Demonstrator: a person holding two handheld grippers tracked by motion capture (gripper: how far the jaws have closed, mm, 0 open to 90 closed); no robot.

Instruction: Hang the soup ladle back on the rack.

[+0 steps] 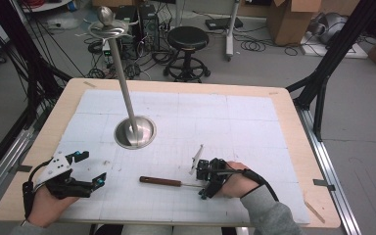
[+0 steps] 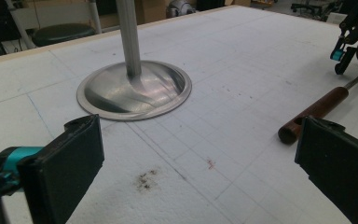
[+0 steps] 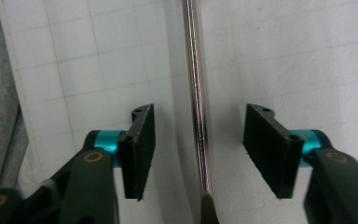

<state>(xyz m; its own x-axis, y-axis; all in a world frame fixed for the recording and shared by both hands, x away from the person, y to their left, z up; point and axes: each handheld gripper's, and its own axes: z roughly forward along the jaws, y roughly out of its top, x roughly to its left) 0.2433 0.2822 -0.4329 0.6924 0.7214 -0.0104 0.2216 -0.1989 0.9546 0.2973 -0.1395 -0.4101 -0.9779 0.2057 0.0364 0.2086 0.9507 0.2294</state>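
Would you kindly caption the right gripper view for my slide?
Right gripper straddling the tool's thin metal shaft, pads not yet touching it.

Even bright light, soft focus

No readable text, label, brand, number or sign on anything here

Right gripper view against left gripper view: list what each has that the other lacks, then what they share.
Right gripper view: the tool's thin metal shaft close up, lying between the right gripper pads, neither pad touching it.
Left gripper view: the steel stand, the brown wooden handle, the open left gripper, a stool behind.
Shared: the white gridded mat and the same tool.
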